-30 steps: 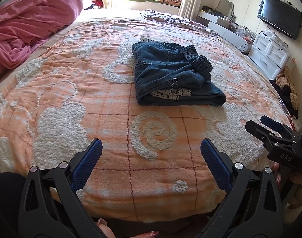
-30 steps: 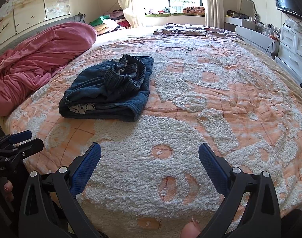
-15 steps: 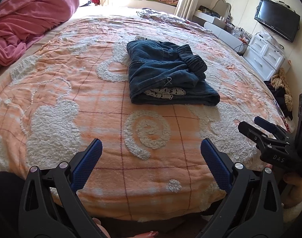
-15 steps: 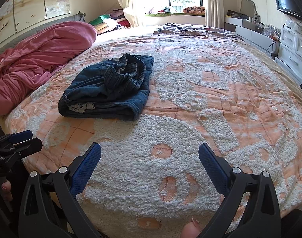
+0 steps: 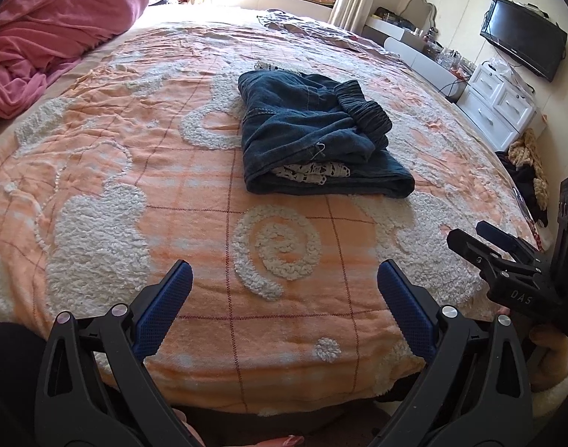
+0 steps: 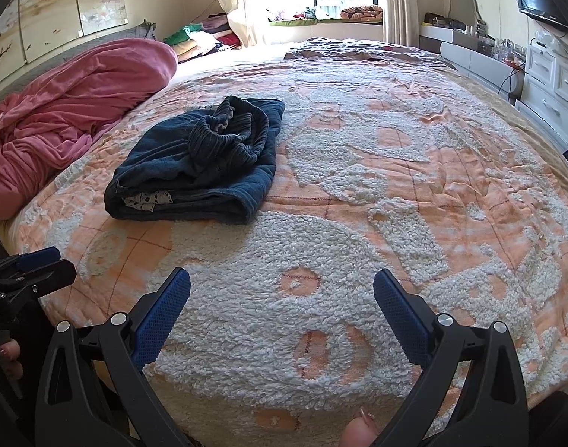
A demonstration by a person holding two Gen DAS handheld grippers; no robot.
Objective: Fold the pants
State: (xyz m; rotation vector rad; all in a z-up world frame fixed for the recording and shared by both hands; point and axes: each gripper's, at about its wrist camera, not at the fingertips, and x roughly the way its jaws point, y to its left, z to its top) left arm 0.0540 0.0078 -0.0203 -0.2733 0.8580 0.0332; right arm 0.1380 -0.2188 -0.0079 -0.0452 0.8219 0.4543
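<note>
Dark blue pants (image 5: 313, 130) lie folded into a compact bundle on the orange and white bedspread (image 5: 135, 171), elastic waistband on top and white patterned lining showing at the near fold. In the right wrist view the same pants (image 6: 202, 164) sit left of centre. My left gripper (image 5: 282, 272) is open near the bed's front edge, well short of the pants, nothing between its blue pads. My right gripper (image 6: 282, 279) is open too, over the bedspread (image 6: 395, 186) to the right of the pants. Each gripper shows at the edge of the other's view.
A pink duvet (image 5: 53, 37) is heaped at the left of the bed. White drawers (image 5: 503, 100) and a wall television (image 5: 522, 41) stand on the right, with clothes on the floor beside them. A window seat (image 6: 321, 15) with piled laundry lies beyond the bed.
Both grippers have stayed open and apart from the pants. The left wrist view has shifted slightly, with the pants sitting a little more to the left in it.
</note>
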